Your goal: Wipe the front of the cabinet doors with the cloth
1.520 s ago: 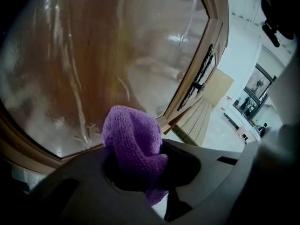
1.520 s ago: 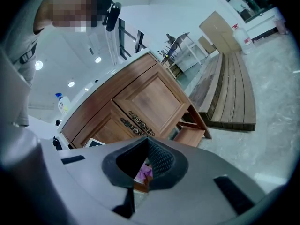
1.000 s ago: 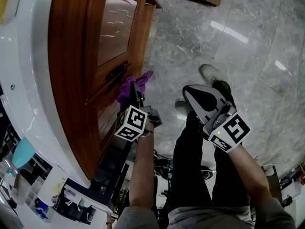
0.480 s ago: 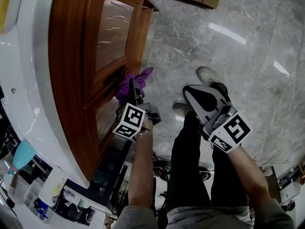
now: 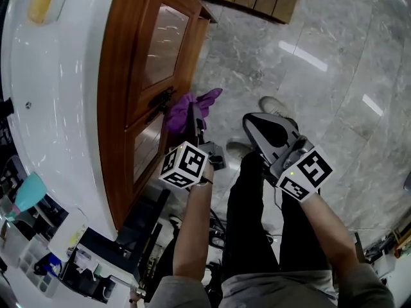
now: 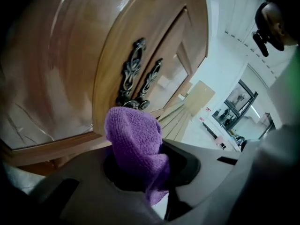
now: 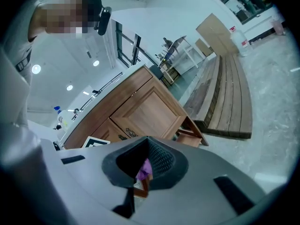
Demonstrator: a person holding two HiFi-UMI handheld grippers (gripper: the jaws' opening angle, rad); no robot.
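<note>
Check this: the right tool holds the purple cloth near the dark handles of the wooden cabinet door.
Wrong tool: the left tool holds the purple cloth near the dark handles of the wooden cabinet door, as the left gripper view shows.

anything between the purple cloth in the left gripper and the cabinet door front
Nothing visible. The left gripper holds the cloth right up near the cabinet door, with only the door's dark metal handles standing proud just past it.

Crumpled purple cloth [image 5: 177, 115] just beside glass-panelled wooden cabinet doors [image 5: 122, 76]
</note>
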